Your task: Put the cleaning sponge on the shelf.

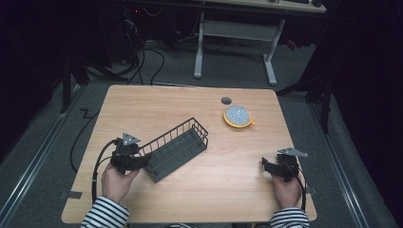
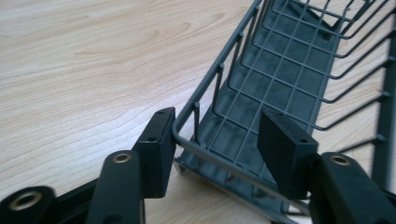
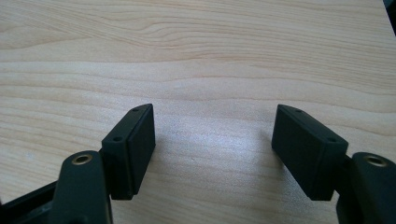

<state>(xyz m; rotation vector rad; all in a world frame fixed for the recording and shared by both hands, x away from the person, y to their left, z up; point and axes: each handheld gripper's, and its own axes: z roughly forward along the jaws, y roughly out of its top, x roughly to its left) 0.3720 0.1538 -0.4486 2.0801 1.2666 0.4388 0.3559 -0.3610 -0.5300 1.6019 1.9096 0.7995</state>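
Observation:
A dark grey wire basket (image 1: pixel 177 146) lies slantwise on the wooden table (image 1: pixel 157 102), tipped so that its far end is raised. My left gripper (image 1: pixel 145 159) is at the basket's near left end. In the left gripper view, the left gripper (image 2: pixel 217 128) straddles the corner of the wire basket (image 2: pixel 280 70): one pad (image 2: pixel 156 140) rests against the outside of the rim wire, and the other pad (image 2: pixel 280 149) stands inside the basket, apart from the wire. My right gripper (image 1: pixel 265 164) rests low near the table's front right, and in its own view the right gripper (image 3: pixel 212 123) is open over bare wood.
A round yellow-rimmed disc with a speckled grey top (image 1: pixel 237 116) sits at the back right of the table, beside a small dark hole (image 1: pixel 226 100). Beyond the table stand a white desk frame (image 1: pixel 235 45) and floor cables.

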